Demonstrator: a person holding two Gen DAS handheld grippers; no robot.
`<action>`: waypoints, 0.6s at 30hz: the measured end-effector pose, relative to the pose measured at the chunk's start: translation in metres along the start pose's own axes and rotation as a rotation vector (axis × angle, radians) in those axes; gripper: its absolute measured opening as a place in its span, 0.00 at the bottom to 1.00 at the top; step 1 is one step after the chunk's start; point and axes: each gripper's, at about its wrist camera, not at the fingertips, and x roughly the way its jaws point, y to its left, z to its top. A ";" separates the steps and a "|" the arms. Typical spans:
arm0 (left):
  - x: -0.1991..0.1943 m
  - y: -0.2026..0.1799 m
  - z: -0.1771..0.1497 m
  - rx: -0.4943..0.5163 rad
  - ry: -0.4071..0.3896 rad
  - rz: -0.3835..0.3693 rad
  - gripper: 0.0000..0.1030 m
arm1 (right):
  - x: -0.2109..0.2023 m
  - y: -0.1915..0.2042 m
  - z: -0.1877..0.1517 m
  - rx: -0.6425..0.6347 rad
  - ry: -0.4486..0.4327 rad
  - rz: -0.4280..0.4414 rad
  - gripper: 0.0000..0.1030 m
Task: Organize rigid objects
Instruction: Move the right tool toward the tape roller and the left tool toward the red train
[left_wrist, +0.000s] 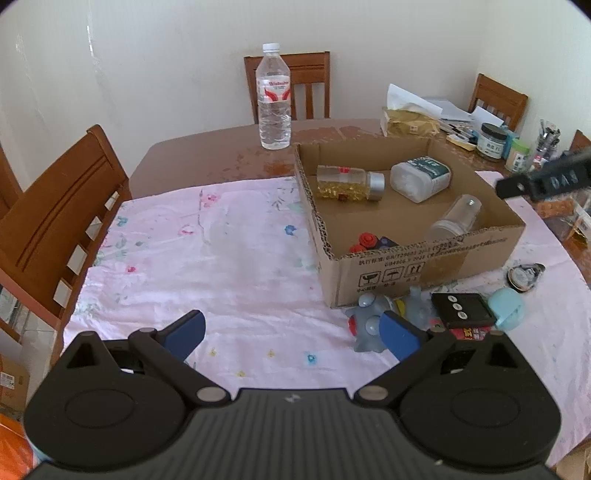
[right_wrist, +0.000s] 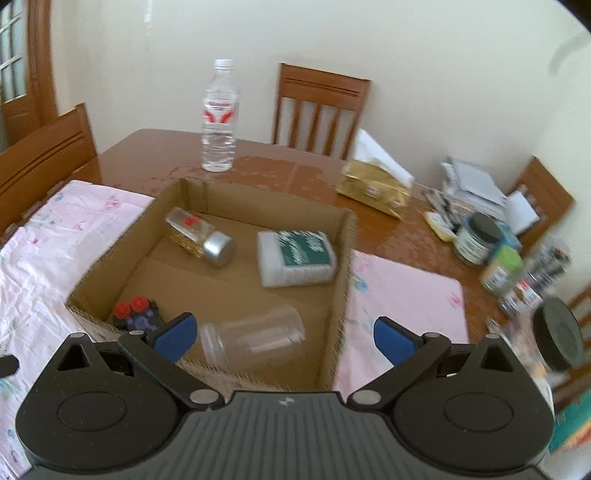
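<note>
A cardboard box sits on the pink floral cloth. Inside lie a bottle of gold capsules, a white container with a green label, a clear jar and a red-and-black toy. My left gripper is open over the cloth, nothing between its fingers. A grey-blue toy lies beside its right finger. My right gripper hangs open over the box's near edge. The clear jar lies on its side just beyond the fingers, and the pads do not touch it.
In front of the box lie a black remote and a light blue round case. A water bottle stands behind the box. A gold tissue box, papers and several jars crowd the right. Wooden chairs ring the table.
</note>
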 end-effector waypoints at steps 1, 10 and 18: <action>0.000 0.001 -0.001 0.004 0.003 -0.009 0.97 | -0.002 -0.002 -0.007 0.012 0.002 -0.022 1.00; 0.001 -0.003 -0.016 0.069 0.024 -0.111 0.97 | -0.008 -0.019 -0.087 0.161 0.128 -0.158 1.00; 0.001 -0.024 -0.029 0.053 0.062 -0.117 0.97 | 0.020 -0.040 -0.108 0.226 0.146 -0.117 1.00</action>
